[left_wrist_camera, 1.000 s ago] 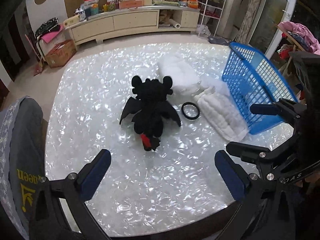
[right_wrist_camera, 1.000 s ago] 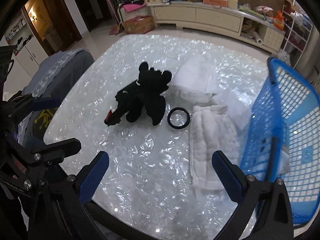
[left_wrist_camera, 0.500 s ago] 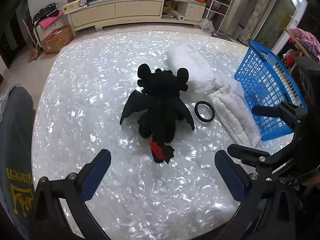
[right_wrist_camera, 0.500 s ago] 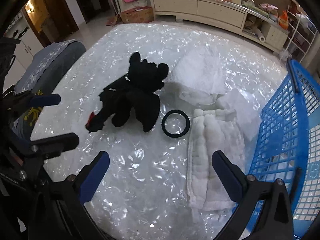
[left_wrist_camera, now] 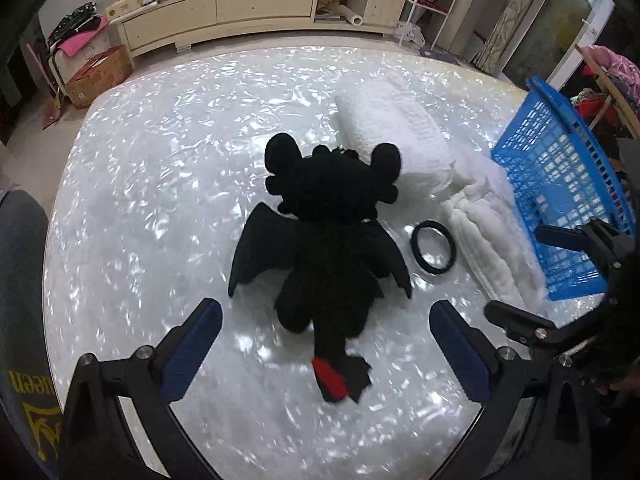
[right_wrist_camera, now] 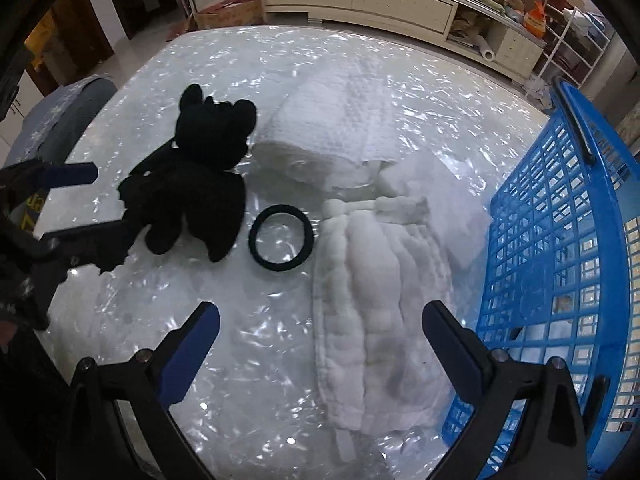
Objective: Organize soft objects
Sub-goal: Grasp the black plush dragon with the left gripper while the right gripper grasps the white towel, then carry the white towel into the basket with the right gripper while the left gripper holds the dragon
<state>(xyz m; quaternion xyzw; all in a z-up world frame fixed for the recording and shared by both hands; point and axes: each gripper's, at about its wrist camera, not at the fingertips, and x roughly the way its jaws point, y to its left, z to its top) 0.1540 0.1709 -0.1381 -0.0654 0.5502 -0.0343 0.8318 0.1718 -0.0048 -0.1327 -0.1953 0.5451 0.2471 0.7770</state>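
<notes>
Hairband (right_wrist_camera: pixel 281 237) between plush (right_wrist_camera: pixel 192 176) and towel (right_wrist_camera: pixel 380 300); basket (right_wrist_camera: pixel 560 240) probably touching towel.

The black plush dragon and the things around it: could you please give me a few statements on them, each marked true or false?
1. The black plush dragon lies between the left gripper's open fingers. True.
2. The black ring sits inside the blue basket. False: it lies on the table, between dragon and white towel.
3. The right gripper clamps the towel. False: it is open, holding nothing.
4. The dragon's tail tip is red. True.
</notes>
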